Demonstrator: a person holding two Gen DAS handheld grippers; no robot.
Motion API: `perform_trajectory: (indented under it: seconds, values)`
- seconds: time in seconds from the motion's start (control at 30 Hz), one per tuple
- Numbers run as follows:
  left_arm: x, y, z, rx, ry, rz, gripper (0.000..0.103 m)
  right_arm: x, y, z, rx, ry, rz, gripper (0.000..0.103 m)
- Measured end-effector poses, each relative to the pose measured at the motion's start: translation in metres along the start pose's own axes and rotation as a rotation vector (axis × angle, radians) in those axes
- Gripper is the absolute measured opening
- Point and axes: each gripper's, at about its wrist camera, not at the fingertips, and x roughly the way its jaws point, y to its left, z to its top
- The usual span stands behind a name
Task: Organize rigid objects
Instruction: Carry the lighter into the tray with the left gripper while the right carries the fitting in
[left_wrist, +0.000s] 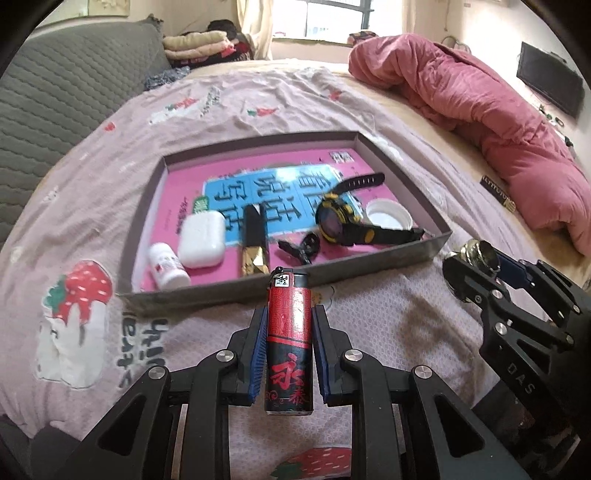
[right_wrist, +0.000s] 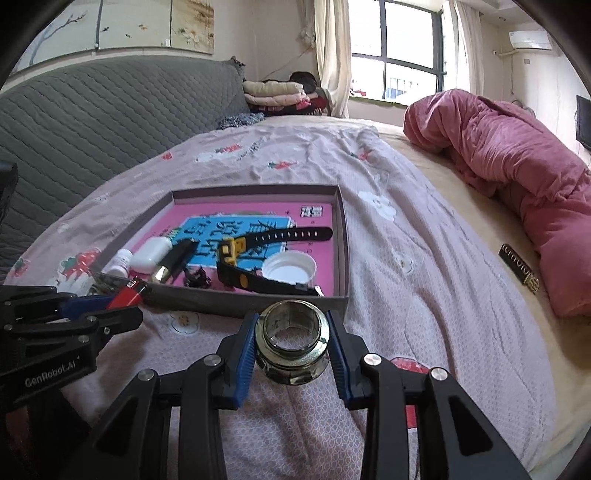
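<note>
Plainly, each claw has hold of something. The left gripper (left_wrist: 288, 328) has its blue pads pinched tight on the sides of a red and black lighter (left_wrist: 289, 343), which stands upright between them with its metal head up. The right gripper (right_wrist: 291, 343) is closed partway on a wider thing, a shiny metal nut (right_wrist: 291, 345), with its bore facing the camera.

Just beyond both sets of fingertips lies a shallow grey tray (left_wrist: 373, 254) on a pink strawberry-print bedsheet (left_wrist: 221, 107), lined with a pink and blue booklet (left_wrist: 236, 184). In the tray, ahead of the left claw and to its left, are a small white bottle (left_wrist: 167, 266) lying on its side and a white earbud case (left_wrist: 201, 240). Straight ahead lies a black and gold lipstick (left_wrist: 254, 243), with a small black clip (left_wrist: 301, 250) beside it. Ahead and to its right are a black and yellow watch (left_wrist: 338, 221) and a white cap (left_wrist: 388, 217).

The left wrist view shows the lighter's full printed face, and the right claw only side-on at its far right, the nut barely visible. The right wrist view shows the nut's threaded inside, and the left claw at its lower left with just the lighter's red tip poking out. It also shows a window (right_wrist: 406, 55) more fully, and an air conditioner (right_wrist: 530, 40) that the other view lacks. A rumpled pink quilt (right_wrist: 517, 162) lies far off to the right of both claws.
</note>
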Motion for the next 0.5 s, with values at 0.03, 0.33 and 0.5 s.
perform_trajectory:
  seconds: [0.03,0.33,0.5]
  values:
    - [-0.002,0.001,0.001,0.000,-0.004,0.003,0.023,-0.003,0.002,0.001,-0.006,-0.010,0.004,0.036]
    - [-0.026,0.011,0.013,-0.022,-0.058,0.008,0.023,-0.032,0.024,0.017,-0.040,-0.068,0.051,0.036]
    - [-0.038,0.013,0.020,-0.025,-0.089,0.013,0.023,-0.043,0.030,0.026,-0.045,-0.090,0.067,0.036]
